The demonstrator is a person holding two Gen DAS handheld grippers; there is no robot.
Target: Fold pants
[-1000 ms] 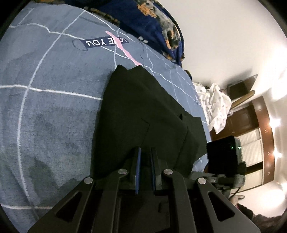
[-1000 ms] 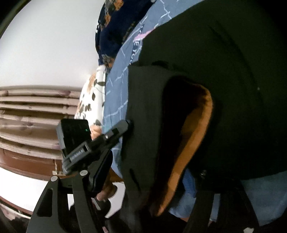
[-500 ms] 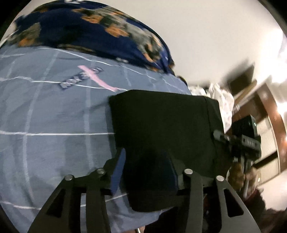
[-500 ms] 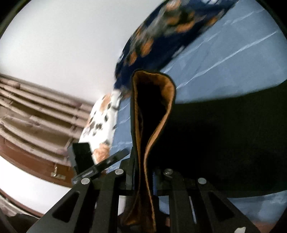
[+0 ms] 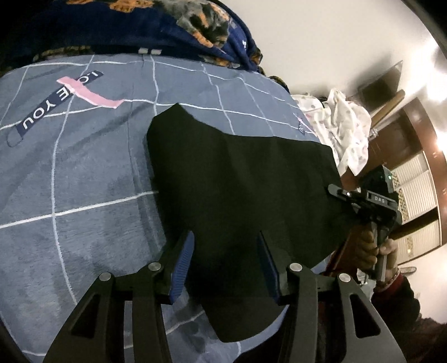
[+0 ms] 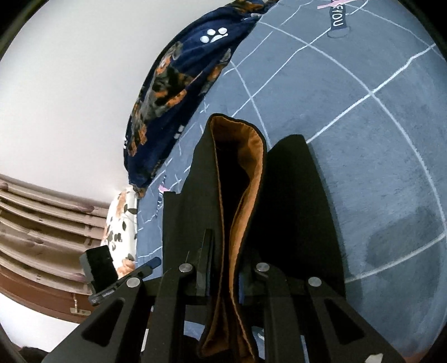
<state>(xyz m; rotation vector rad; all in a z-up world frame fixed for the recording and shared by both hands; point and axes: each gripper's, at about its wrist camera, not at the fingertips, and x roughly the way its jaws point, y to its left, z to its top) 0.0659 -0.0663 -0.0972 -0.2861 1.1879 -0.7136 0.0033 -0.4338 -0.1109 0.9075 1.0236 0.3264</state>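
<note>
Left wrist view: left gripper fingers spread wide, blue pads apart, nothing pinched. Black pants lie folded on grey-blue grid bedspread; their near edge runs between and under the spread fingers. Bedspread carries a "LOVE YOU" label, ahead and left of the fingers. Dark blue patterned blanket bunched far ahead. White spotted cloth ahead and right. Right gripper sits at the pants' right edge, held by a hand.

Right wrist view: right gripper fingers drawn close, pinching a fold of the pants; orange-brown lining stands up between them. Left gripper's body to the left. Bedspread ahead and right of the fingers, blanket far ahead left.
</note>
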